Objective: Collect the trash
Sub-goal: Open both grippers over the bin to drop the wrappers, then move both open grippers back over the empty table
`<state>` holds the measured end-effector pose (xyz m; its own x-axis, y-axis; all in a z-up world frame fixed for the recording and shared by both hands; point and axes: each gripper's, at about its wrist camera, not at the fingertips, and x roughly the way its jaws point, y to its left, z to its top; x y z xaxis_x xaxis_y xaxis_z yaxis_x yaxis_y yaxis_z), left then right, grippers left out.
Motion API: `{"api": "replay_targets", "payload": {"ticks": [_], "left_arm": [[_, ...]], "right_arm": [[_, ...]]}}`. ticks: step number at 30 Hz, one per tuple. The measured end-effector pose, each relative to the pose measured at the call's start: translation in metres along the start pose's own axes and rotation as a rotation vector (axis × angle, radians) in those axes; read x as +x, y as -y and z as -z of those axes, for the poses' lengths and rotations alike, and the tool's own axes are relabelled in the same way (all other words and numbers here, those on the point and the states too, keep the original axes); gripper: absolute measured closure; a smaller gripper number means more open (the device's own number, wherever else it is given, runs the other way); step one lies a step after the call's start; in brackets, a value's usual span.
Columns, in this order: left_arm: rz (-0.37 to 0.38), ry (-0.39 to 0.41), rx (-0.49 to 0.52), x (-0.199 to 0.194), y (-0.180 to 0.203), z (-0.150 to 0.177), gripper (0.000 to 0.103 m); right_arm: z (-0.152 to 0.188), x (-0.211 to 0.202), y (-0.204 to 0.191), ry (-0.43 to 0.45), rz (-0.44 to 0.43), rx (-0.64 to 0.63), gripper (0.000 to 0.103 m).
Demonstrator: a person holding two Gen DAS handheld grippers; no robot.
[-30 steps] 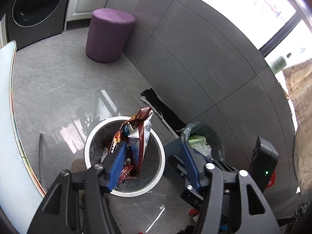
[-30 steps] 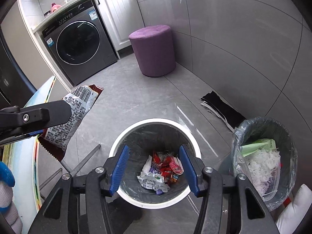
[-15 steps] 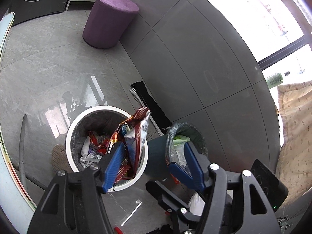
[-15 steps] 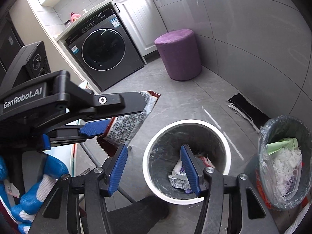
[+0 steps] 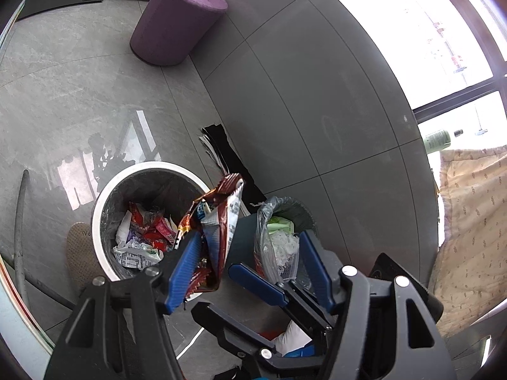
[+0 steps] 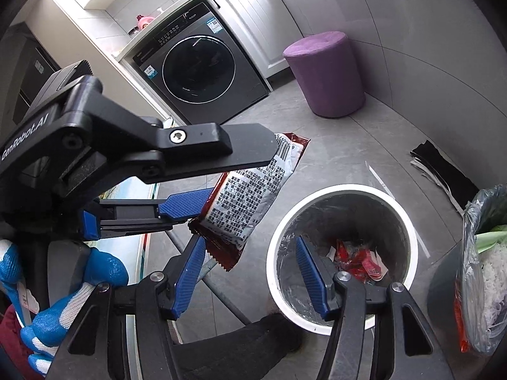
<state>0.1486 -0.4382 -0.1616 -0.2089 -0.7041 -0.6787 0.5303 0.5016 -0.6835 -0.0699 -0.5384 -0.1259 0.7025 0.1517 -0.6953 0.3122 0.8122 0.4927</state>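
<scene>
A red and silver snack wrapper (image 5: 221,218) (image 6: 247,199) hangs over the edge of the white bin (image 5: 149,167) (image 6: 342,188), which holds several crumpled wrappers. My left gripper (image 5: 250,236) (image 6: 240,172) stands wide apart. The wrapper lies against its left pad only, and the other pad is well clear of it. My right gripper (image 6: 250,240) hovers just in front of the white bin. Its jaws are opening and nothing is between them. One of its blue pads (image 5: 256,281) shows below the left gripper. A hand in a blue and white glove (image 6: 47,316) holds the left gripper.
A second bin lined with a plastic bag (image 5: 279,202) (image 6: 484,209) stands right of the white one, with green and white scraps inside. A purple stool (image 5: 177,19) (image 6: 326,76), a washing machine (image 6: 202,69) and a black cloth (image 5: 228,158) are beyond. A glass table edge (image 6: 149,190) lies at left.
The right view has swung left, so the left gripper and wrapper now fill its left side. The left view has tipped down over both bins. The wrapper stays against the left pad.
</scene>
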Motion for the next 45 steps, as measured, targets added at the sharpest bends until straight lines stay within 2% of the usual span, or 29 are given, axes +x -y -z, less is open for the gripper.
{"api": "replay_targets", "payload": {"ticks": [2, 7, 12, 15, 18, 23, 26, 29, 30, 31, 37, 39, 41, 45], "left_arm": [[0.006, -0.008, -0.005, 0.002, -0.001, 0.0, 0.041], [0.021, -0.025, -0.014, 0.006, -0.005, 0.001, 0.041], [0.009, -0.033, -0.013, 0.012, -0.006, 0.001, 0.041], [-0.023, -0.01, 0.02, 0.007, -0.001, 0.003, 0.041], [-0.108, 0.064, 0.073, -0.01, 0.01, 0.009, 0.041], [-0.348, 0.272, 0.184, -0.064, 0.034, 0.031, 0.041], [-0.45, 0.383, 0.217, -0.103, 0.041, 0.053, 0.041], [-0.568, 0.485, 0.217, -0.144, 0.041, 0.078, 0.039], [-0.611, 0.508, 0.208, -0.158, 0.038, 0.087, 0.036], [-0.649, 0.534, 0.199, -0.171, 0.036, 0.096, 0.028], [-0.895, 0.696, 0.172, -0.257, 0.023, 0.153, 0.026], [-0.943, 0.73, 0.157, -0.282, 0.017, 0.17, 0.02], [-0.995, 0.774, 0.135, -0.309, 0.008, 0.192, 0.009], [-1.058, 0.867, 0.089, -0.352, -0.003, 0.234, 0.0]], "right_arm": [[0.0, 0.002, 0.005, 0.002, 0.025, 0.012, 0.041], [0.002, 0.01, 0.03, -0.015, 0.152, 0.068, 0.041], [0.008, 0.007, 0.042, -0.018, 0.195, 0.08, 0.041], [0.009, 0.0, 0.042, -0.005, 0.209, 0.078, 0.041], [0.007, -0.009, 0.034, 0.023, 0.22, 0.06, 0.041], [0.004, -0.029, -0.001, 0.077, 0.214, -0.016, 0.04], [0.005, -0.041, -0.033, 0.104, 0.195, -0.076, 0.04], [0.008, -0.05, -0.071, 0.124, 0.158, -0.142, 0.04], [0.01, -0.053, -0.084, 0.13, 0.146, -0.165, 0.04], [0.011, -0.056, -0.097, 0.134, 0.132, -0.188, 0.04], [0.026, -0.069, -0.178, 0.163, 0.038, -0.327, 0.032], [0.033, -0.07, -0.202, 0.169, 0.01, -0.367, 0.03], [0.038, -0.071, -0.223, 0.18, -0.008, -0.395, 0.027], [0.05, -0.069, -0.26, 0.195, -0.022, -0.437, 0.02]]}}
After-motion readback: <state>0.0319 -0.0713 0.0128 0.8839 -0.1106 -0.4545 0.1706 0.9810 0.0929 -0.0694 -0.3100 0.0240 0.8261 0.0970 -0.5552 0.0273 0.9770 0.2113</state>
